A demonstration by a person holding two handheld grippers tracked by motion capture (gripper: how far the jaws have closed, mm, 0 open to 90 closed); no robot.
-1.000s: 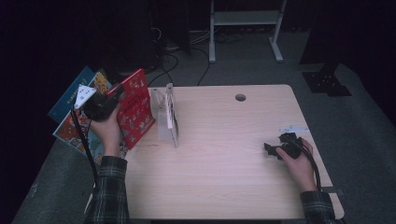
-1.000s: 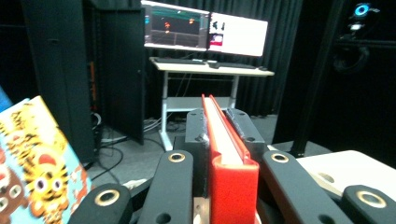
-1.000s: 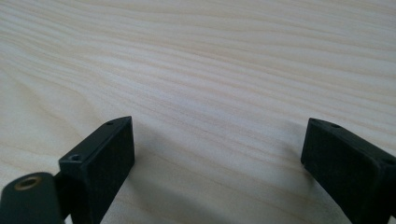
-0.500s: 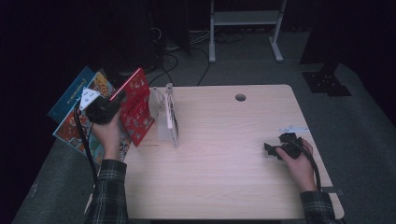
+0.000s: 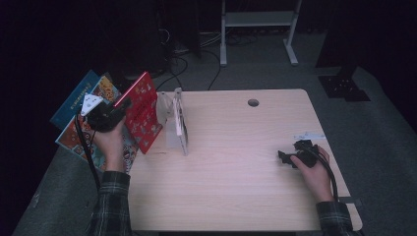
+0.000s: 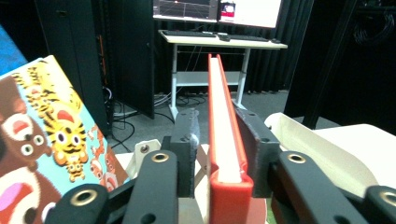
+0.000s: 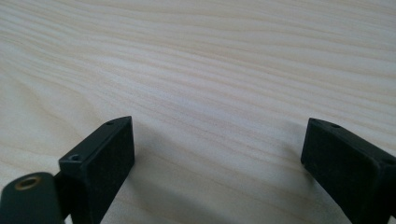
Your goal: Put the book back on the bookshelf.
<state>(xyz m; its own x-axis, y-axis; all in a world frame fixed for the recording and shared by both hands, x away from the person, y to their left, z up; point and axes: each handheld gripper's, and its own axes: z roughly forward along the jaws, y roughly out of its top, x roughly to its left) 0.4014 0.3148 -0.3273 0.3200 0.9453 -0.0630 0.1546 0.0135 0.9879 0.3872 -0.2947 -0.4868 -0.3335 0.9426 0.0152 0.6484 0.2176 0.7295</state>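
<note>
Left gripper (image 5: 114, 111): jaws stand either side of the red picture book (image 5: 143, 112), the right pad flat against its cover, the left pad just off it by a sliver (from the left gripper view (image 6: 218, 140); the red book's (image 6: 223, 135) page edge faces the camera, upright). The book is held tilted above the table's left edge (image 5: 129, 162), just beside the clear book stand (image 5: 178, 123), not quite touching it as far as I can tell. Behind the hand, the tiger picture book (image 6: 44, 140) and a blue book (image 5: 76, 96) fan outward past the table edge.

Right gripper (image 5: 290, 156): jaws wide apart, holding nothing, resting low on bare wood (image 7: 224, 70) near the right edge. Broad open tabletop (image 5: 236, 162) between the two hands.
</note>
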